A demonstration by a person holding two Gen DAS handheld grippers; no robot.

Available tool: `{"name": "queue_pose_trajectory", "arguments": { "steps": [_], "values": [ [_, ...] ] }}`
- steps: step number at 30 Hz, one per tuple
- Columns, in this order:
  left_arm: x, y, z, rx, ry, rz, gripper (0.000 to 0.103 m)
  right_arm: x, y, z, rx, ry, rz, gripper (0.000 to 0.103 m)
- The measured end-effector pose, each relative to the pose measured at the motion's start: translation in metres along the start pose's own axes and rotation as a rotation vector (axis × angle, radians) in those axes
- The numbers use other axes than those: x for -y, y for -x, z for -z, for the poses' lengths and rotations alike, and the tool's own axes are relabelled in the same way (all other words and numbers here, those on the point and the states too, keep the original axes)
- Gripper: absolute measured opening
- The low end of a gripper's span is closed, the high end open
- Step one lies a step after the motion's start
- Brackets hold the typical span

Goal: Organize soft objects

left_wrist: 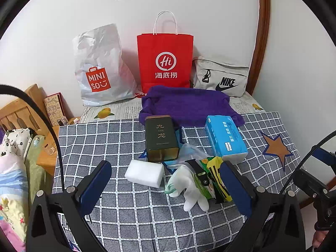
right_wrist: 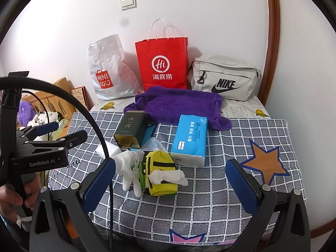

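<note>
On the checked cloth lies a heap of soft things: a white glove (left_wrist: 190, 185) (right_wrist: 128, 167), a yellow-green tissue pouch (right_wrist: 160, 173) (left_wrist: 212, 176), a white sponge block (left_wrist: 145, 173) and a blue tissue pack (left_wrist: 225, 137) (right_wrist: 190, 139). A purple towel (left_wrist: 189, 106) (right_wrist: 180, 106) is spread behind them. My left gripper (left_wrist: 166, 185) stands open just short of the sponge and glove. My right gripper (right_wrist: 170, 183) is open too, in front of the pouch. Neither holds anything. The left gripper (right_wrist: 51, 130) also shows at the left of the right wrist view, held by a hand.
A dark green tin (left_wrist: 161, 139) (right_wrist: 131, 129) lies beside the towel. Against the wall stand a white Miniso plastic bag (left_wrist: 100, 69), a red paper bag (left_wrist: 166, 61) and a grey Nike pouch (left_wrist: 222, 76). A wooden nightstand (left_wrist: 47, 153) and bedding (left_wrist: 12, 168) lie left.
</note>
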State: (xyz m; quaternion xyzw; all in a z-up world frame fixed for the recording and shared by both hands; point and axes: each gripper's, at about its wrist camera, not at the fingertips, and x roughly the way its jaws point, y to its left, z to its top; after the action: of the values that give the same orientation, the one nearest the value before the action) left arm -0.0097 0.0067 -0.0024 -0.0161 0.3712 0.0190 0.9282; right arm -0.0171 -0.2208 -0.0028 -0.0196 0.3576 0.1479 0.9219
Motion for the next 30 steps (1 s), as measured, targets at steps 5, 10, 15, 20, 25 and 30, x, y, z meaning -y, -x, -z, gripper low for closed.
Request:
{"name": "queue_pose_trajectory", "arguments": {
  "steps": [5,10,15,20,25,30],
  "values": [
    [0.000,0.000,0.000,0.001,0.000,0.001,0.103,-0.001,0.000,0.000,0.002,0.001,-0.001,0.103],
    [0.002,0.000,0.004,0.003,0.000,0.013,0.103,-0.001,0.000,0.001,0.002,-0.003,-0.004,0.103],
    [0.003,0.000,0.007,0.003,-0.002,0.017,0.103,-0.001,0.000,0.001,0.005,-0.004,-0.006,0.103],
    [0.003,-0.003,0.007,0.001,-0.006,0.012,0.103,-0.001,-0.001,0.001,0.007,-0.003,-0.007,0.103],
    [-0.003,-0.014,0.004,-0.035,0.007,0.014,0.103,0.002,-0.008,0.004,0.002,0.001,-0.008,0.103],
    [-0.014,-0.030,0.006,-0.067,0.039,0.014,0.103,0.006,-0.027,0.010,-0.035,0.006,-0.012,0.103]
  ]
}}
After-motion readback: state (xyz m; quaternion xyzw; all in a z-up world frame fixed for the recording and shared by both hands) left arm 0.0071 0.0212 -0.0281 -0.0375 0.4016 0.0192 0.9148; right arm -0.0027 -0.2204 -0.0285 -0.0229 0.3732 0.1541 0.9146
